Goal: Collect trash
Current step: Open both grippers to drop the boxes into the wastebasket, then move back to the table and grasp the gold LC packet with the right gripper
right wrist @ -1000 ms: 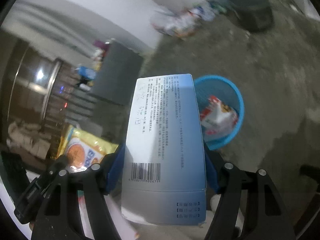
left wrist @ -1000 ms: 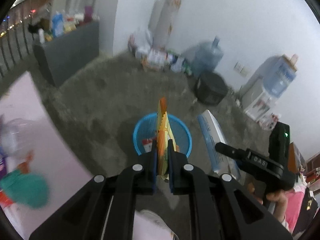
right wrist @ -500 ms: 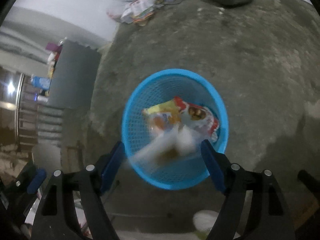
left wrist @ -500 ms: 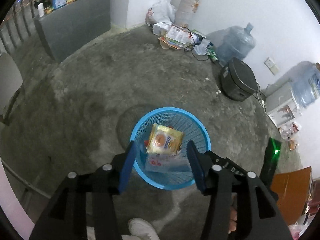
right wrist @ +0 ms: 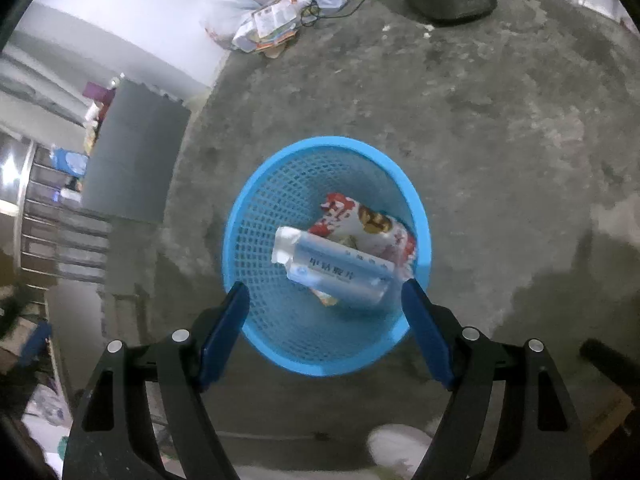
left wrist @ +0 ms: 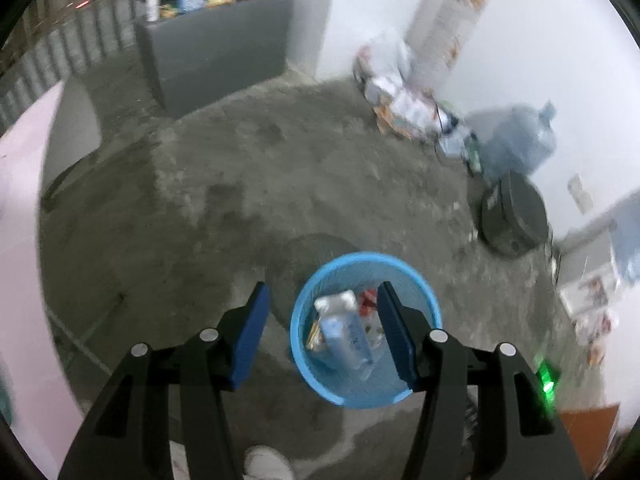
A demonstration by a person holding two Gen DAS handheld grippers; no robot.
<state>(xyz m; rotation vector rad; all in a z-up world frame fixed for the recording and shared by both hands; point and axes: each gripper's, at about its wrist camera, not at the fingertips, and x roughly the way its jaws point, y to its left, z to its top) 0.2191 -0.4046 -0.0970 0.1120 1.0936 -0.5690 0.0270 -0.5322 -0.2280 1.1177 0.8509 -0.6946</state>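
A blue mesh waste basket [right wrist: 256, 208] stands on the concrete floor; it also shows in the left wrist view [left wrist: 424, 300]. Inside lie a pale blue box [right wrist: 340, 268], a red and white snack wrapper [right wrist: 368, 220] and a bit of yellow wrapper [left wrist: 314, 332]. The blue box shows in the left wrist view [left wrist: 344, 332] too. My left gripper [left wrist: 322, 300] is open and empty, above the basket's near left side. My right gripper [right wrist: 326, 300] is open and empty, right over the basket.
A grey cabinet [left wrist: 216, 52] with bottles on top stands at the back. A pile of papers and bags [left wrist: 400, 92], a water jug [left wrist: 516, 144] and a black cooker [left wrist: 514, 216] lie along the white wall. A pink table edge [left wrist: 20, 200] is at left. My shoe [left wrist: 268, 464] is below.
Both grippers opened and dropped their loads: the yellow wrapper from the left, the blue box from the right. Both now lie in the basket. The left gripper has since drawn back.
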